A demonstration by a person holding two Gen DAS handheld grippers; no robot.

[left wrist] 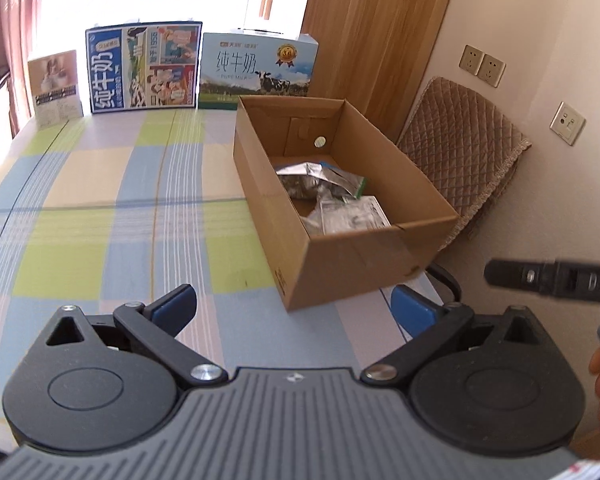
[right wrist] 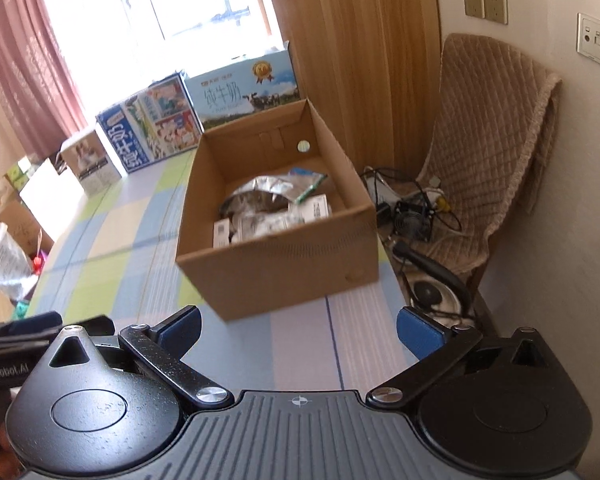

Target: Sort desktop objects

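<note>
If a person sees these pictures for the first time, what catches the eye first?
The open cardboard box stands on the checked tablecloth, with a silver foil bag and paper packets inside. Behind it, two blue milk cartons line the window side. A quilted brown chair stands to the right.

Surface: a table (left wrist: 100, 216) under a checked cloth of blue, green, cream and lilac squares.
Right side: an open cardboard box (left wrist: 364, 264) — its base flat on the cloth.
Far edge: two milk cartons (left wrist: 144, 68) and a small printed box (left wrist: 56, 86) — upright, in a row.
</note>
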